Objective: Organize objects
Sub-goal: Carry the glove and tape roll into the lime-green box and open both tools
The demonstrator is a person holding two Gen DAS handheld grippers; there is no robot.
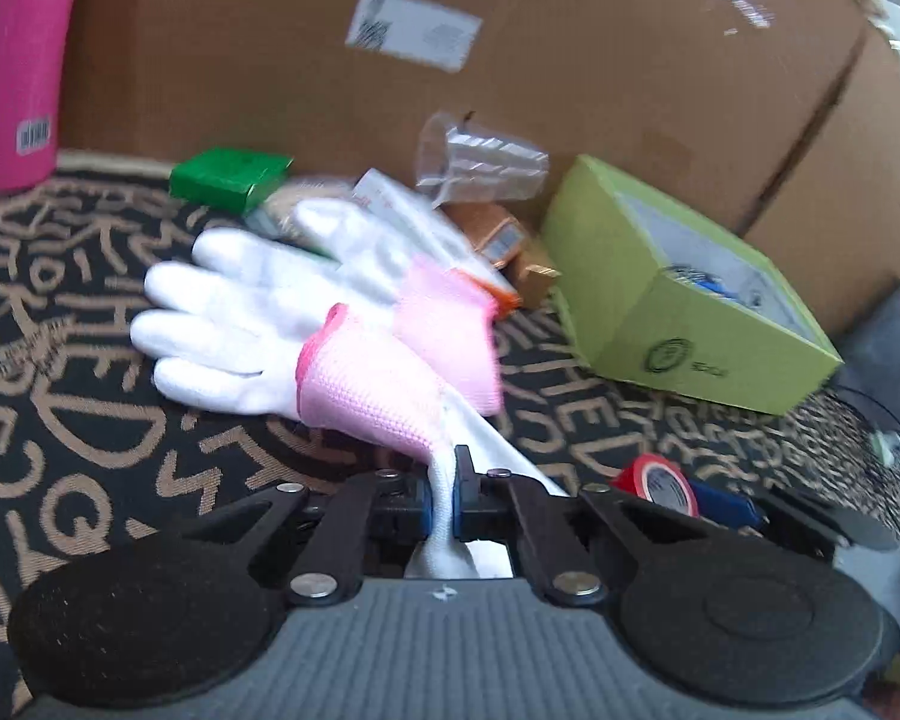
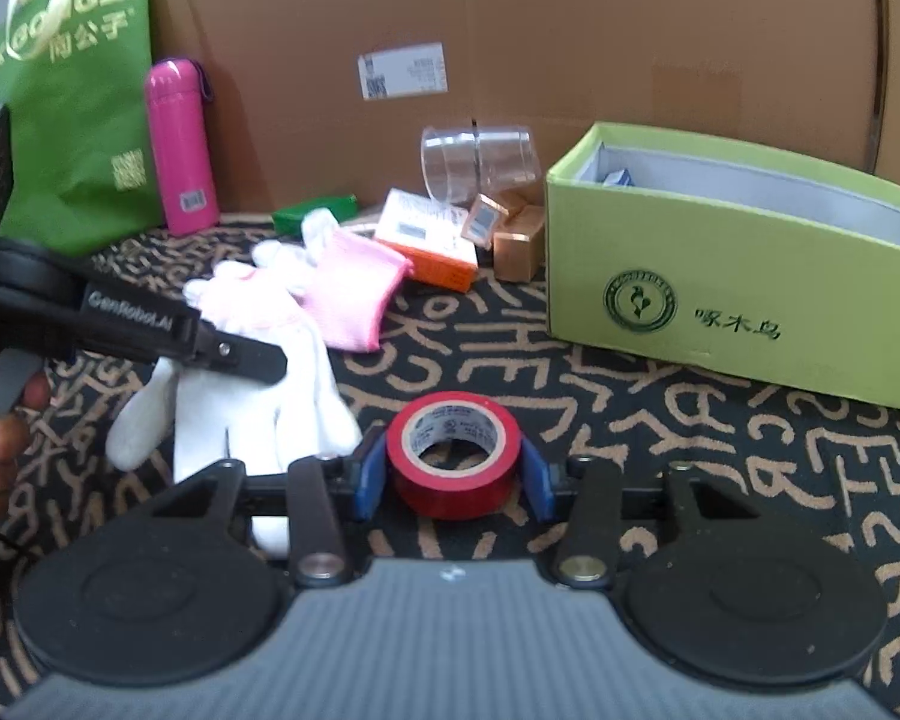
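Observation:
My left gripper [image 1: 447, 501] is shut on a white work glove with a pink cuff [image 1: 252, 330] and holds it above the patterned cloth; a second pink-cuffed glove [image 1: 450, 324] hangs with it. The gloves also show in the right wrist view [image 2: 306, 360], under the left gripper's arm [image 2: 150, 330]. My right gripper [image 2: 453, 474] stands around a red tape roll [image 2: 453, 456], its blue pads touching both sides. The tape also shows in the left wrist view [image 1: 660, 483]. An open lime-green box [image 2: 738, 300] stands to the right, also in the left wrist view [image 1: 690, 294].
A big cardboard box [image 2: 570, 30] forms the back wall. A clear plastic cup [image 2: 480, 162], an orange-white carton [image 2: 426, 240], small copper boxes [image 2: 516, 240] and a green packet [image 2: 312, 213] lie before it. A pink bottle [image 2: 180, 144] and green bag [image 2: 72, 114] stand left.

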